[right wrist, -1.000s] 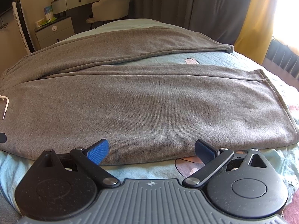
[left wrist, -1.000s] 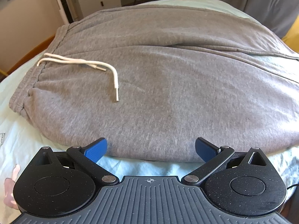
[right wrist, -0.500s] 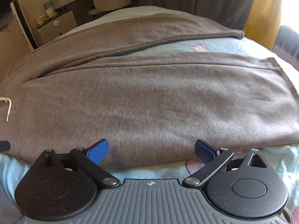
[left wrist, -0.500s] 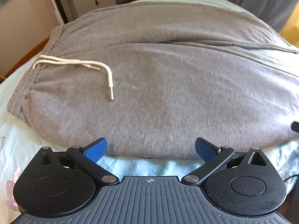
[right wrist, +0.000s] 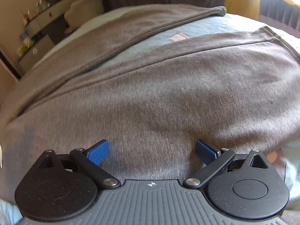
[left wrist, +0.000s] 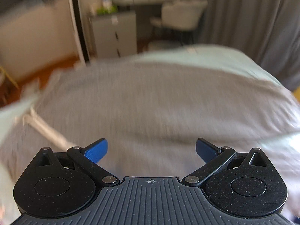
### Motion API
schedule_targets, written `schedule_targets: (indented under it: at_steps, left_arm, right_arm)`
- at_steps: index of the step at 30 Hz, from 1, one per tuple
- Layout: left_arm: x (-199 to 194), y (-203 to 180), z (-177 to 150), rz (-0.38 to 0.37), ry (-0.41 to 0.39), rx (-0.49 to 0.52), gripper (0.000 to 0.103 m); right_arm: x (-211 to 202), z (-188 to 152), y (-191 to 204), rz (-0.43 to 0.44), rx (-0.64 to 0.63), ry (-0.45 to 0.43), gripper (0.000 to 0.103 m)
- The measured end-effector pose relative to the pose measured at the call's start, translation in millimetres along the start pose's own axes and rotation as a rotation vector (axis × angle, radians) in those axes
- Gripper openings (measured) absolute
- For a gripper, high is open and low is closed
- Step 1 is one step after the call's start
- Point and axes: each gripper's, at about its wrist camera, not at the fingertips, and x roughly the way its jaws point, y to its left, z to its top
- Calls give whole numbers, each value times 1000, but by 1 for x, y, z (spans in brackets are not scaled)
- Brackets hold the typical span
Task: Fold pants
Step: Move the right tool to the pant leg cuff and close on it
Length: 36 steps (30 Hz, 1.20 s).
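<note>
Grey sweatpants lie spread flat on a light blue bed; this left wrist view is blurred by motion. A white drawstring trails over the cloth at the lower left. My left gripper is open, low over the waist end, with only cloth between its blue fingers. In the right wrist view the pants show both legs, the far leg running to the upper right. My right gripper is open over the near leg, close to the fabric, holding nothing.
The light blue bedsheet shows between the two legs, with a small pink patch on it. Beyond the bed stand a grey drawer cabinet, a pale chair, a desk and dark curtains.
Both grippers have moved forward and lower over the pants, so cloth now lies between their fingers. The left view has tilted up and blurred. Both stay open.
</note>
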Motion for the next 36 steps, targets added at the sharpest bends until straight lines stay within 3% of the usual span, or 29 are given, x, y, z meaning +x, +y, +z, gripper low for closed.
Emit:
schedule_targets:
  at_steps: [3, 5, 8, 10, 13, 17, 19, 26, 31, 34, 36]
  left_arm:
    - [34, 3, -7, 149, -54, 53, 103]
    - [53, 15, -13, 200, -66, 36, 103]
    - [67, 37, -8, 178, -74, -56, 103]
    - [69, 50, -6, 141, -131, -147, 103]
    - [74, 59, -18, 117, -201, -218, 103]
    - [87, 63, -16, 146, -151, -221, 103]
    - [91, 63, -21, 169, -182, -219, 103]
    - [109, 60, -28, 211, -183, -197, 103]
    - [110, 63, -31, 196, -178, -215, 103]
    - [112, 66, -30, 182, -170, -231, 103]
    - [113, 70, -29, 160, -162, -253, 103]
  right_arm:
    - [3, 9, 11, -29, -78, 64, 99]
    - [1, 23, 15, -7, -87, 54, 99]
    - [4, 72, 15, 82, -19, -32, 99]
    - [17, 116, 19, 88, 23, -95, 99]
    - [52, 187, 29, 49, 63, -180, 96]
    - [112, 271, 39, -64, 144, -218, 88]
    - [140, 306, 41, -94, 198, -223, 84]
    - [214, 368, 50, -200, 343, -187, 74]
    - [240, 374, 48, -298, 349, -188, 63]
    - [249, 372, 44, -335, 342, -213, 36]
    - [245, 367, 43, -343, 316, -243, 11]
